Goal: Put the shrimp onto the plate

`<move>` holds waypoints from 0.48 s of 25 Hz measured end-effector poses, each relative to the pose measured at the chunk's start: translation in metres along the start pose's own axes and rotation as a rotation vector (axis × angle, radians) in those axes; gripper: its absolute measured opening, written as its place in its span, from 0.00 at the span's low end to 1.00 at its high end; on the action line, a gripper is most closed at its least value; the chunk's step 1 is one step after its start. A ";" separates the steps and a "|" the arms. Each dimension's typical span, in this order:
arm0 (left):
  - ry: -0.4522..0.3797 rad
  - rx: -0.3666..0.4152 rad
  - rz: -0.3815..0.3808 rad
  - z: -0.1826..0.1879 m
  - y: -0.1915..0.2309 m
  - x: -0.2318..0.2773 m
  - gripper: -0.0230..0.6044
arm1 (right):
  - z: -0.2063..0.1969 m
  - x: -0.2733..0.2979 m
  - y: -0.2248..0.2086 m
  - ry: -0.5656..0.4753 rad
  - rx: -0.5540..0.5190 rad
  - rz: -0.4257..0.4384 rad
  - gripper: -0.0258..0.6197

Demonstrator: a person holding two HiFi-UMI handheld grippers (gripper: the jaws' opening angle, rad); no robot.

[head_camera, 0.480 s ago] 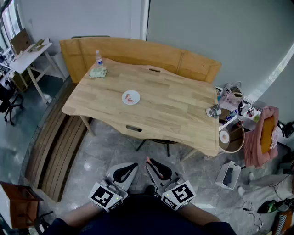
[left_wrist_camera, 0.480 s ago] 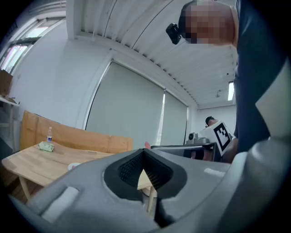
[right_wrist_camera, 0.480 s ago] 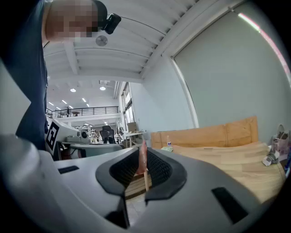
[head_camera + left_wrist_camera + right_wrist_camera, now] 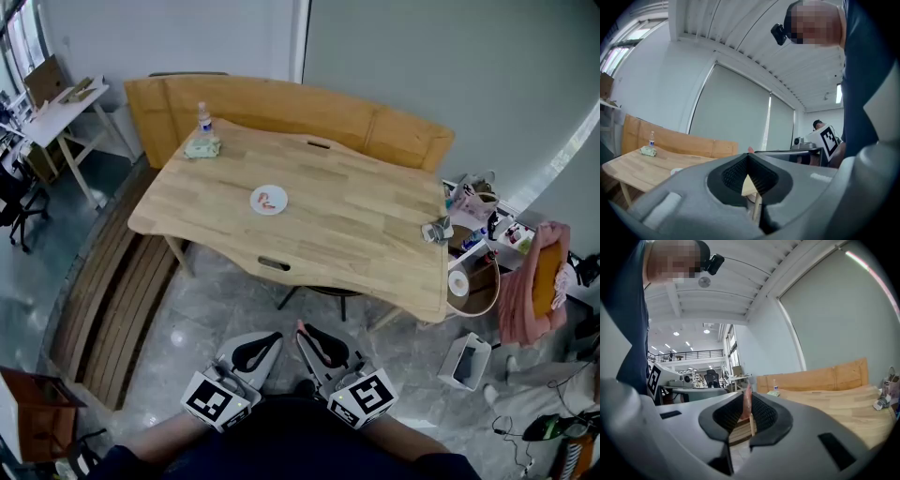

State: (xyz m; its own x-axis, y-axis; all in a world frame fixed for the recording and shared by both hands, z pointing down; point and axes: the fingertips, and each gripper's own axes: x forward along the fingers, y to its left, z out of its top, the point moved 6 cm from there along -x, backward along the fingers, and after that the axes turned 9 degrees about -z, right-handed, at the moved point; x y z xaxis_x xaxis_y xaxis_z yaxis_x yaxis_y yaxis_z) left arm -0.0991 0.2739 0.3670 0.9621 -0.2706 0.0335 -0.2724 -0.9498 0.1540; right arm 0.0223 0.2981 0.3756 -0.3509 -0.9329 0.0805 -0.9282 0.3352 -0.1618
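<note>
We're standing back from the wooden table point(image 4: 356, 216), both grippers pulled in close to our body and well away from it. Left gripper point(image 4: 267, 342) has its jaws pressed together at the tips, nothing pinched; its own view confirms this point(image 4: 749, 157). Right gripper point(image 4: 309, 336) is clamped on a pink shrimp point(image 4: 746, 405), whose tip pokes out past the jaw ends point(image 4: 301, 324). The white plate point(image 4: 255, 204) sits mid-table with a plated shrimp point(image 4: 269, 200) already on it. A water bottle point(image 4: 203, 117) and green cloth point(image 4: 202, 147) sit at the far left corner.
</note>
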 end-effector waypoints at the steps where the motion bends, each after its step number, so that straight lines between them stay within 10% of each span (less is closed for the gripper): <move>1: 0.000 0.000 0.001 0.001 0.001 0.001 0.04 | 0.000 0.001 -0.001 0.002 0.006 0.003 0.14; 12: 0.008 0.034 0.068 0.002 0.001 0.028 0.04 | 0.004 0.000 -0.032 0.010 -0.012 0.056 0.14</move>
State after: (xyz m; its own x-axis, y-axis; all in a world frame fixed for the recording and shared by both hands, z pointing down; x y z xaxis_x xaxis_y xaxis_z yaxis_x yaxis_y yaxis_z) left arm -0.0728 0.2648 0.3666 0.9413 -0.3338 0.0504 -0.3375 -0.9340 0.1170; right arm 0.0524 0.2867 0.3773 -0.4031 -0.9115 0.0813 -0.9086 0.3880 -0.1548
